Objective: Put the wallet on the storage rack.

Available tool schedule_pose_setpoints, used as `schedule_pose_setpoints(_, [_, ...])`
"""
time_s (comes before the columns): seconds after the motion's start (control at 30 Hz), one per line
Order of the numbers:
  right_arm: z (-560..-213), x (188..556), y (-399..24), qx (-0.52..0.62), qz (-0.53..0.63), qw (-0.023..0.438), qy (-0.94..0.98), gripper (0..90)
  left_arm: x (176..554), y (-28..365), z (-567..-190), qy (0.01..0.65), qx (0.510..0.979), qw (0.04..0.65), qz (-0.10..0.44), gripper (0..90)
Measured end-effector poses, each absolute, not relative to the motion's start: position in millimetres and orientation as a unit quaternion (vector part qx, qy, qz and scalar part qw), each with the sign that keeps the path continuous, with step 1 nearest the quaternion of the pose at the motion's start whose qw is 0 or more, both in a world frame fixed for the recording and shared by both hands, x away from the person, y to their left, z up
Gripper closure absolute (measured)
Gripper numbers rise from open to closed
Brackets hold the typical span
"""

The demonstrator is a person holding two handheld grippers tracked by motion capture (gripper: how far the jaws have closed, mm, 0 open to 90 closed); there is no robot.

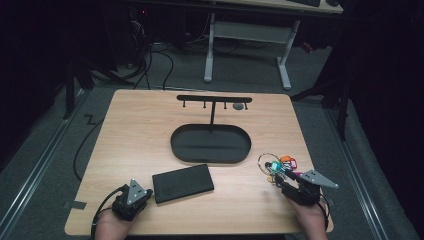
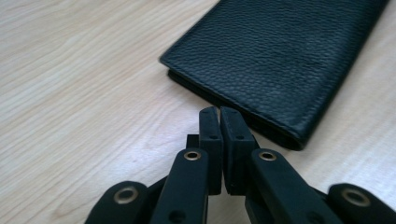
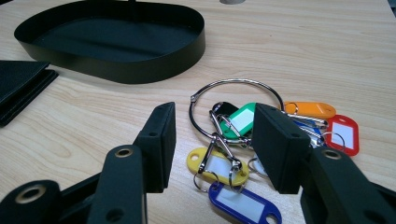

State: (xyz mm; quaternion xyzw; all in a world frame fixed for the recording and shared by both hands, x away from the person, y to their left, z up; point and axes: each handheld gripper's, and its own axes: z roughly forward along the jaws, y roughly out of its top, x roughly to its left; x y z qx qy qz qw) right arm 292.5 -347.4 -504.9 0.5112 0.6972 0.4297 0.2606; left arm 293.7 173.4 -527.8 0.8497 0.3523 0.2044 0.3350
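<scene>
A black leather wallet (image 1: 182, 182) lies flat near the table's front, left of centre; in the left gripper view the wallet (image 2: 280, 60) sits just past my jaws. My left gripper (image 2: 219, 112) is shut with nothing between its pads, beside the wallet's near corner; the left gripper (image 1: 146, 193) rests at the front left. A large metal ring with coloured key tags (image 1: 277, 165) lies at the front right. My right gripper (image 3: 212, 130) stands open, its jaws either side of the key bunch (image 3: 233, 140) without pressing on it; the right gripper (image 1: 280, 181) points at the keys.
A black oval tray (image 1: 210, 144) sits mid-table with a black T-shaped hook stand (image 1: 214, 99) rising behind it. A small grey object (image 1: 239, 106) lies near the stand's right end. A desk frame and cables stand on the floor beyond the table.
</scene>
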Motion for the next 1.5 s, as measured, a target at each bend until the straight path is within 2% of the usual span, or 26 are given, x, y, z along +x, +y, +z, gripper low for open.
schedule_pose_setpoints(0.3, [-505.0, 296.0, -346.0, 0.509, 0.435, 0.253, 0.698, 50.1, 284.5, 166.9, -528.0, 0.342, 0.855, 0.336, 0.198, 88.7])
schedule_pose_setpoints(0.77, [-505.1, 309.6, -334.5, 0.496, 0.444, 0.241, 0.706, 50.0, 251.6, 134.3, -527.5, 0.278, 0.878, 0.347, 0.176, 87.4])
schedule_pose_setpoints(0.97, [-505.5, 309.2, -336.9, 0.498, 0.446, 0.242, 0.703, 49.1, 256.7, 152.8, -520.6, 0.313, 0.853, 0.370, 0.194, 82.7])
schedule_pose_setpoints(1.07, [-505.9, 307.6, -339.2, 0.498, 0.445, 0.243, 0.704, 49.1, 258.0, 157.4, -514.6, 0.315, 0.841, 0.392, 0.197, 75.8])
schedule_pose_setpoints(1.2, [-506.4, 303.6, -342.6, 0.501, 0.441, 0.246, 0.703, 49.0, 260.5, 154.2, -511.1, 0.298, 0.840, 0.410, 0.193, 67.2])
schedule_pose_setpoints(1.5, [-508.3, 295.4, -352.5, 0.514, 0.436, 0.246, 0.696, 49.0, 263.7, 137.3, -509.8, 0.252, 0.849, 0.430, 0.178, 61.5])
